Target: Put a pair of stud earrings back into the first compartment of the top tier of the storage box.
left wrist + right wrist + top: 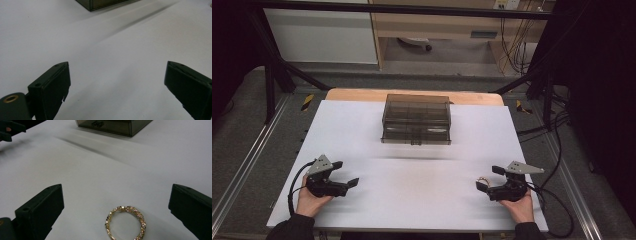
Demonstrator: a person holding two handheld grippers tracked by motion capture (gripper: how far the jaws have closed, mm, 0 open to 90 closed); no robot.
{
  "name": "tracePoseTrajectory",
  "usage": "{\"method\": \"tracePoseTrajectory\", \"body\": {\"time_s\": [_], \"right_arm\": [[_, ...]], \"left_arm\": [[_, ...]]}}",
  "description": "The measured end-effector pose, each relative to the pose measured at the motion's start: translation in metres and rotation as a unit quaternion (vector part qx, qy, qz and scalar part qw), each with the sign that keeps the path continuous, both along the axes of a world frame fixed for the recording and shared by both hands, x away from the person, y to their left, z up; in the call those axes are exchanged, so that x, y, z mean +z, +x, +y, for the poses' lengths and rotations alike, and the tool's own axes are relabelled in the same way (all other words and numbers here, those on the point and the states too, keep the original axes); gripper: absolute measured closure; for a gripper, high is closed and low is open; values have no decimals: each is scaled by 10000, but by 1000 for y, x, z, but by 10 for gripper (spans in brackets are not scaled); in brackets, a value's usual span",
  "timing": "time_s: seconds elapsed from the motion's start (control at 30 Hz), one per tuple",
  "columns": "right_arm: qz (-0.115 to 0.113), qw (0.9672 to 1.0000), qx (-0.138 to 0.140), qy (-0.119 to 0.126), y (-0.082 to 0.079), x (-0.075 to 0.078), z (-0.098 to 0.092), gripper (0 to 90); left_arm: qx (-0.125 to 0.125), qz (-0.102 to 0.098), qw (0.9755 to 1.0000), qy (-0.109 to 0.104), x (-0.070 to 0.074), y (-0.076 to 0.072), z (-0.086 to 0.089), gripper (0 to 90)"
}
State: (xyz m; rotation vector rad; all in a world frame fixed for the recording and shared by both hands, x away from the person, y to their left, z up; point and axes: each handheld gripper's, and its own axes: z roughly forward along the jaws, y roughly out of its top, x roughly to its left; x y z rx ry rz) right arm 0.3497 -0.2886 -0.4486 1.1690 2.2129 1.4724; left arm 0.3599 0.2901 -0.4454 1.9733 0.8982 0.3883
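Two grippers rest low in the high view, the left gripper at lower left and the right gripper at lower right, each held in a hand and topped by a grey three-cornered plate. Both point toward the middle of a smooth white table, and both have their black jaws spread apart with nothing between the pads. A small gold bracelet lies on the white surface just at the right gripper's jaw tips. A smoky, see-through plastic box, rectangular with inner dividers, sits upper centre, well apart from both tools.

Next, the left gripper view: two matte black, blocky jaws rise from the bottom corners, wide apart over the bare table. One corner of the box shows at the top edge.

Last, the right gripper view: the jaws stand wide. Between them, at bottom centre, the bracelet lies flat, a closed ring with a glittering, beaded texture, touching neither jaw. The box sits at the top, its small latch facing the camera.
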Motion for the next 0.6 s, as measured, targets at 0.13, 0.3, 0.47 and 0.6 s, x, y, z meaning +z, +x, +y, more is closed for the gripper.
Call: {"method": "tracePoseTrajectory", "body": {"time_s": [0.13,0.3,0.47,0.6], "right_arm": [[26,10000,-18,-28,-1,1,-1,7],[9,10000,-54,-63,-1,2,-1,8],[51,9998,-165,-134,0,3,-2,12],[85,9993,-234,-292,1,4,-3,40]], "left_arm": [[-1,11,10000,-18,0,-1,1,63],[-6,63,10000,1,-1,0,1,63],[4,64,10000,-14,0,0,1,63],[14,70,10000,-13,-1,0,1,63]]}}
